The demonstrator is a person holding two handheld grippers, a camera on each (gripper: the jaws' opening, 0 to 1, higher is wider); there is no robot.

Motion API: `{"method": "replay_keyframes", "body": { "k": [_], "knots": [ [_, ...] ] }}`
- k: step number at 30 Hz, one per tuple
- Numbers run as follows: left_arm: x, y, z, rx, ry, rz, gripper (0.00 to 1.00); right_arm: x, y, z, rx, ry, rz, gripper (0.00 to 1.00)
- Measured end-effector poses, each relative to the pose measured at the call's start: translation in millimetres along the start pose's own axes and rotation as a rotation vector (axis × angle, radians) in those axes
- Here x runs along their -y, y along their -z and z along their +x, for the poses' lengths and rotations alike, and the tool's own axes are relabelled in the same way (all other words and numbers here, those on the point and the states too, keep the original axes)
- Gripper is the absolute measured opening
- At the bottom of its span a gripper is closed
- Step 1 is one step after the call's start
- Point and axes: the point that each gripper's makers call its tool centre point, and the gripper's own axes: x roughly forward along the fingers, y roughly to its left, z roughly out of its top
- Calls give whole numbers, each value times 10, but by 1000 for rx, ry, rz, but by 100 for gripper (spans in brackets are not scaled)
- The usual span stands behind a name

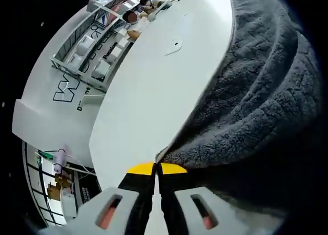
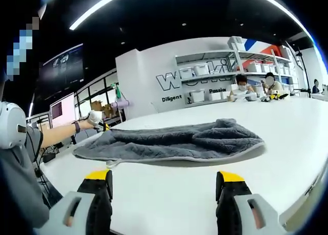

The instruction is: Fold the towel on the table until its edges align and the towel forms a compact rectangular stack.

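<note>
Left fingers (image 1: pixel 155 169) pinch the towel's (image 1: pixel 256 101) corner; right fingers (image 2: pixel 166 177) spread, towel well ahead.

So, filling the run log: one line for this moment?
left gripper: shut on towel edge | right gripper: open, apart from towel | towel: bunched on table

The towel (image 2: pixel 169 141) is thick grey cloth, a fuzzy, matt pile with a ribbed, knitted-looking weave and a paler hemmed border. The bench (image 1: pixel 154 91) is smooth white with a faint sheen. Each tool (image 2: pixel 166 186) looks matt grey plastic, its jaws black with yellow tips.
</note>
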Motion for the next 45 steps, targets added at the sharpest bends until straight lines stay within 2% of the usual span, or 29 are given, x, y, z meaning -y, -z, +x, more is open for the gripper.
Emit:
{"method": "replay_keyframes", "body": {
  "k": [16, 45],
  "knots": [
    [-7, 26, 199, -26, 17, -15, 4, 45, 22, -39, -3, 13, 6, 87],
    [42, 10, 186, -22, 14, -22, 4, -6, 30, 4, -18, -7, -3, 87]
  ]
}}
